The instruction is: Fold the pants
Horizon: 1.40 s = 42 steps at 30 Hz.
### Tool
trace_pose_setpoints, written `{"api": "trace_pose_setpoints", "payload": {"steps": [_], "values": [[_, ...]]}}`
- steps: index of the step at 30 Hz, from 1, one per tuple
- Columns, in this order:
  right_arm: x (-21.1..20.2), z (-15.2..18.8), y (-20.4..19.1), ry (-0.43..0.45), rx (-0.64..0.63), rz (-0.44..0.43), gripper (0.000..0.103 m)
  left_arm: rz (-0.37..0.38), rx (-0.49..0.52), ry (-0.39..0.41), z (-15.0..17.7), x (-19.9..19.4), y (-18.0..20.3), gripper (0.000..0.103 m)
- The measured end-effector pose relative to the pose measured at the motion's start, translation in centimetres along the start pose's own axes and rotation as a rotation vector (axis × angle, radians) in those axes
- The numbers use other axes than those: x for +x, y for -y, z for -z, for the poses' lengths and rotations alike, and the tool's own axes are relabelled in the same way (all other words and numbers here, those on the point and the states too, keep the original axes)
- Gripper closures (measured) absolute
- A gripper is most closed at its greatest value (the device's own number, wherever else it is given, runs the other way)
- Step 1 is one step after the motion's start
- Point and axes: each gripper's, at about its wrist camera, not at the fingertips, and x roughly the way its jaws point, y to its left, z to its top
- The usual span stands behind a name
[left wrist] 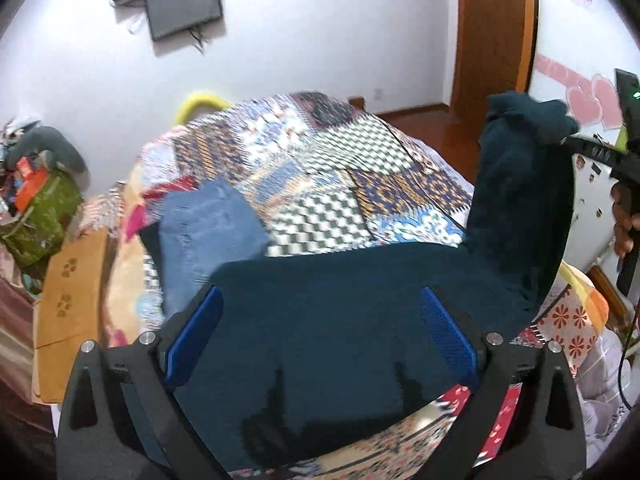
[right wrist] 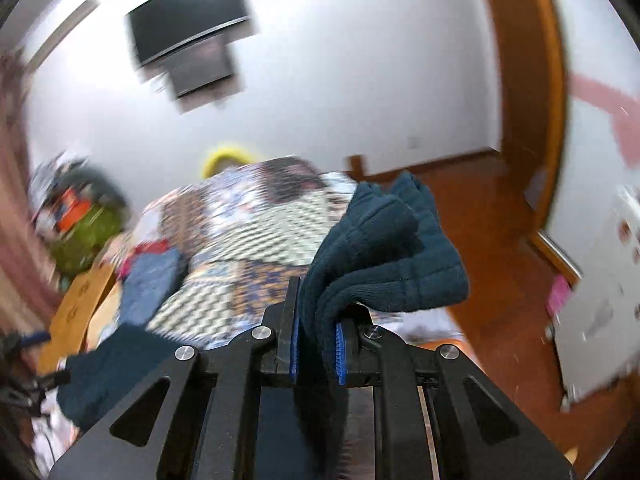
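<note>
Dark teal pants (left wrist: 320, 320) lie across the near part of the patchwork bed (left wrist: 320, 168). My left gripper (left wrist: 320, 300) hangs just above them with its blue pads (left wrist: 196, 332) wide apart and nothing between them. My right gripper (right wrist: 316, 320) is shut on a bunched end of the pants (right wrist: 380, 252), lifted off the bed. In the left wrist view that lifted end (left wrist: 520, 184) rises at the right, held by the right gripper (left wrist: 568, 140). Another part of the pants (right wrist: 108, 364) shows at the lower left of the right wrist view.
Folded blue jeans (left wrist: 208, 232) lie on the bed's left side. A cardboard box (left wrist: 68, 312) and a green bag (left wrist: 40, 216) stand to the left. A wooden door (left wrist: 496, 32) and wooden floor (right wrist: 492, 240) are at the right. A TV (left wrist: 180, 8) hangs on the far wall.
</note>
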Motion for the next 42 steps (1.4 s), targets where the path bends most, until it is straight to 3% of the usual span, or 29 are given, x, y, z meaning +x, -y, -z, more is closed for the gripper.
{"api": "trace_pose_setpoints", "payload": {"steps": [4, 9, 15, 19, 21, 27, 34, 42], "values": [[2.3, 2.4, -5.6, -0.086, -0.109, -0.114, 0.091, -0.026, -0.039, 0.015, 1.4, -1.8, -2.5, 0.004], [6.3, 7.3, -11.1, -0.275, -0.173, -0.257, 0.091, -0.054, -0.1, -0.005, 3.6, -2.7, -5.4, 0.004], [8.2, 11.9, -13.6, -0.445, -0.246, -0.264, 0.086, -0.063, -0.169, -0.054, 6.0, -2.1, -7.7, 0.004], [7.4, 12.2, -13.6, -0.468, -0.282, -0.282, 0.075, -0.059, -0.188, -0.071, 6.6, -1.5, -7.8, 0.004], [6.4, 11.9, -13.7, -0.472, -0.28, -0.303, 0.055, -0.052, -0.19, -0.073, 6.3, -1.3, -7.5, 0.004], [3.3, 9.2, -11.8, -0.359, -0.24, -0.263, 0.038, -0.019, -0.172, -0.057, 4.0, -0.2, -5.6, 0.004], [2.3, 5.5, -7.3, -0.255, -0.187, -0.17, 0.034, 0.04, -0.124, -0.091, 0.4, 3.5, -2.0, 0.004], [6.1, 5.0, -3.7, -0.322, -0.118, -0.131, 0.034, 0.084, -0.083, -0.206, -1.6, 10.5, 1.5, 0.004]]}}
